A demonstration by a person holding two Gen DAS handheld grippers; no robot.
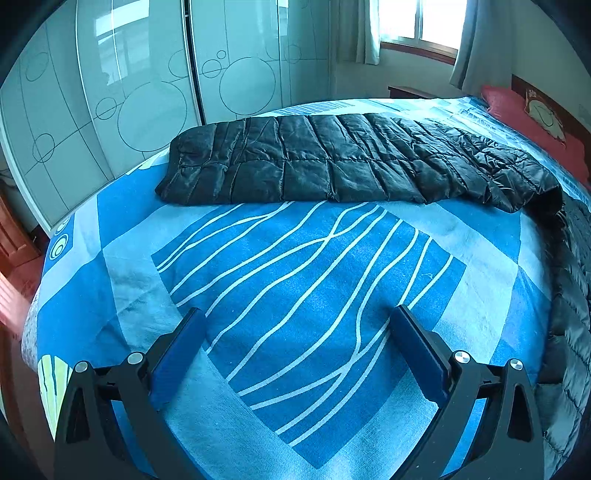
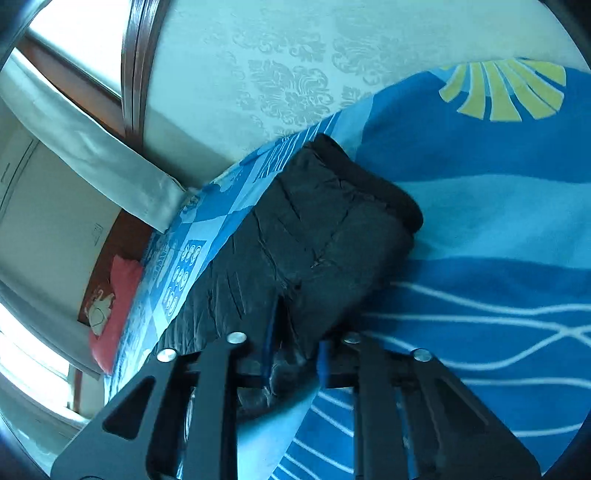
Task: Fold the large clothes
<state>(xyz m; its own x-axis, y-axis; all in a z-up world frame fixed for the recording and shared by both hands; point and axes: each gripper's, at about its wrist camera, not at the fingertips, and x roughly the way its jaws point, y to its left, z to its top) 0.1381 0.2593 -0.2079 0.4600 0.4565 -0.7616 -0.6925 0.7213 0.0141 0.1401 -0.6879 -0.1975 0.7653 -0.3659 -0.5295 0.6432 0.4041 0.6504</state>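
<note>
A black quilted down jacket (image 1: 332, 162) lies stretched across the far half of the bed, and one part of it runs down the right side toward the camera. My left gripper (image 1: 297, 325) is open and empty, low over the blue sheet, well short of the jacket. In the right wrist view my right gripper (image 2: 295, 332) is shut on the jacket (image 2: 314, 236); black fabric is bunched between its blue pads, and the rest of the jacket stretches away over the bed.
The bed (image 1: 295, 295) has a blue sheet with white wavy lines. A red pillow (image 1: 517, 107) lies at the headboard on the right. A white sliding wardrobe (image 1: 110, 92) stands past the bed's far left edge. A window with curtains (image 1: 417, 26) is behind.
</note>
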